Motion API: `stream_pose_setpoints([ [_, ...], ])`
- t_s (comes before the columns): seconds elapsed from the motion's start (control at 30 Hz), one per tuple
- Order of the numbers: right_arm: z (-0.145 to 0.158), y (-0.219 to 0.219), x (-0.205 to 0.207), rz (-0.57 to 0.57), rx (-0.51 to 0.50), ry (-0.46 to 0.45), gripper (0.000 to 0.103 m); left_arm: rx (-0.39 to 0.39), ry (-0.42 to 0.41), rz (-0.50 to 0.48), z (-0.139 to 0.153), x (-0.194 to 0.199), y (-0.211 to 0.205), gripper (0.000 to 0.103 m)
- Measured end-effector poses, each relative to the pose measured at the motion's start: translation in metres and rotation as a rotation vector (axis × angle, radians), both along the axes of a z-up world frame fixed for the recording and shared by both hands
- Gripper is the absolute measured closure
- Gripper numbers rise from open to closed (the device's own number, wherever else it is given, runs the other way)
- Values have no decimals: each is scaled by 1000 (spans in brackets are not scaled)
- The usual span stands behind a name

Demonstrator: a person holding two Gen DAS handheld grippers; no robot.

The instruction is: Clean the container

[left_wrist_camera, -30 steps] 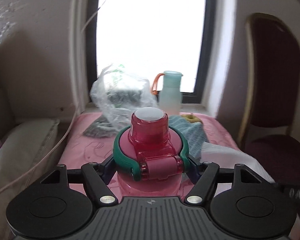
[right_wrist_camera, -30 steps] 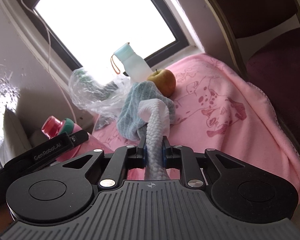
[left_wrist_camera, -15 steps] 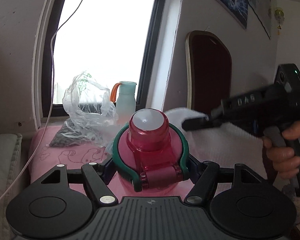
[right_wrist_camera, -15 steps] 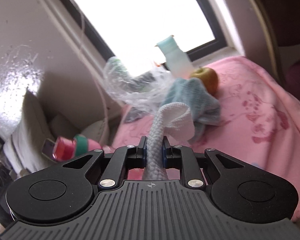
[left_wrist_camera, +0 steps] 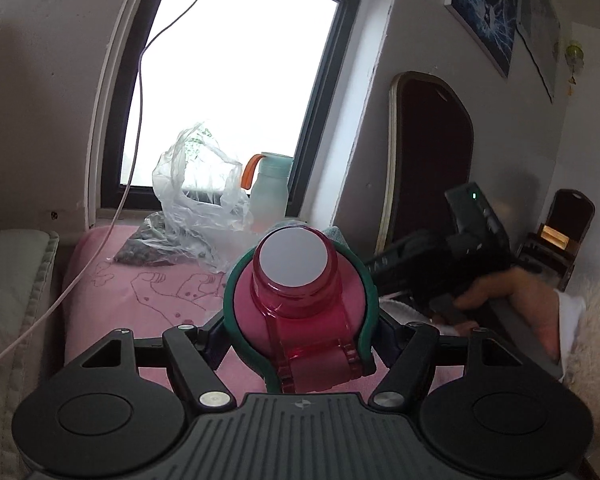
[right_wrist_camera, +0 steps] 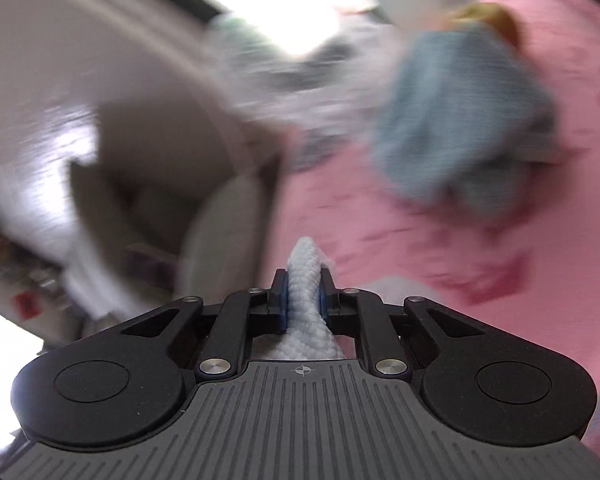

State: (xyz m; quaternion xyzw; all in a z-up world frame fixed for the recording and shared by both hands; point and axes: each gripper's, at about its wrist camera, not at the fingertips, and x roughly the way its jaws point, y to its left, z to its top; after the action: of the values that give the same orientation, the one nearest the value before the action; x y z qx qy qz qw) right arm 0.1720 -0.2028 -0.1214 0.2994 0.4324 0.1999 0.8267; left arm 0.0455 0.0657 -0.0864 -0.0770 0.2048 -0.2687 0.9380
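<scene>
Jaws of the left gripper [left_wrist_camera: 300, 332] are clamped on the pink bottle [left_wrist_camera: 296, 300], held above the pink blanket [left_wrist_camera: 140, 296]; hard, smooth plastic, likely slippery. Right gripper [right_wrist_camera: 303, 300] jaws are closing on the soft white cloth [right_wrist_camera: 306, 280].

Count by kind, both wrist views:
- Bottles: 2. One pink bottle [left_wrist_camera: 300, 300] with green band; one pale teal bottle [left_wrist_camera: 269, 192] with orange loop.
- Cloths: 2. One white cloth [right_wrist_camera: 306, 300]; one blue-grey cloth [right_wrist_camera: 456, 120], blurred.
- Plastic bags: 1, clear plastic bag [left_wrist_camera: 196, 204].
- Chairs: 2. Near chair [left_wrist_camera: 428, 152]; far chair [left_wrist_camera: 568, 232].
- Wall pictures: 2, larger picture [left_wrist_camera: 484, 4] and another [left_wrist_camera: 538, 28].
- Fruit: 1, blurred yellow-brown fruit [right_wrist_camera: 492, 20].
</scene>
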Motion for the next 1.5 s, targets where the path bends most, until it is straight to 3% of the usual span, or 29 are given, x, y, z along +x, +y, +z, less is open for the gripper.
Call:
stream_pose_setpoints([
  [0.1, -18, -15, 3, -99, -221, 101, 89, -20, 12, 5, 0, 4, 1, 34],
  [0.2, -10, -22, -9, -121, -282, 46, 92, -19, 15, 3, 1, 7, 2, 34],
  [0.3, 29, -13, -25, -79, -206, -113, 92, -14, 19, 2, 3, 8, 1, 35],
  [0.4, 64, 1, -39, 82, 9, -244, 92, -11, 22, 2, 3, 10, 0, 35],
  [0.43, 71, 6, -42, 135, 81, -269, 92, -9, 23, 1, 3, 10, 0, 35],
  [0.53, 62, 21, -39, 227, 197, -230, 92, -6, 35, 0, 3, 9, 1, 35],
  [0.73, 2, -2, -22, -57, -44, -72, 92, 12, 37, 0, 5, 13, -3, 35],
  [0.83, -27, -18, -16, -122, -183, 52, 93, 19, 32, 7, 7, 21, -9, 35],
  [0.93, -33, -32, -28, -129, -190, 31, 97, 51, 23, 2, 13, 33, -21, 35],
  [1.03, -14, -38, -41, -182, -237, -59, 97, 113, 2, -24, 21, 46, -38, 35],
  [1.13, 10, -53, -55, -252, -208, -155, 97, 195, -25, -80, 27, 60, -59, 35],
  [1.27, 17, -66, -62, -290, -202, -217, 97, 298, -19, -155, 34, 78, -85, 35],
  [1.4, -5, -80, -64, -311, -174, -151, 97, 326, 12, -90, 38, 80, -99, 31],
  [1.43, -9, -81, -65, -317, -166, -144, 97, 331, 23, -55, 37, 78, -102, 21],
  [1.5, -17, -82, -66, -327, -156, -138, 96, 336, 49, 53, 36, 74, -108, 11],
])
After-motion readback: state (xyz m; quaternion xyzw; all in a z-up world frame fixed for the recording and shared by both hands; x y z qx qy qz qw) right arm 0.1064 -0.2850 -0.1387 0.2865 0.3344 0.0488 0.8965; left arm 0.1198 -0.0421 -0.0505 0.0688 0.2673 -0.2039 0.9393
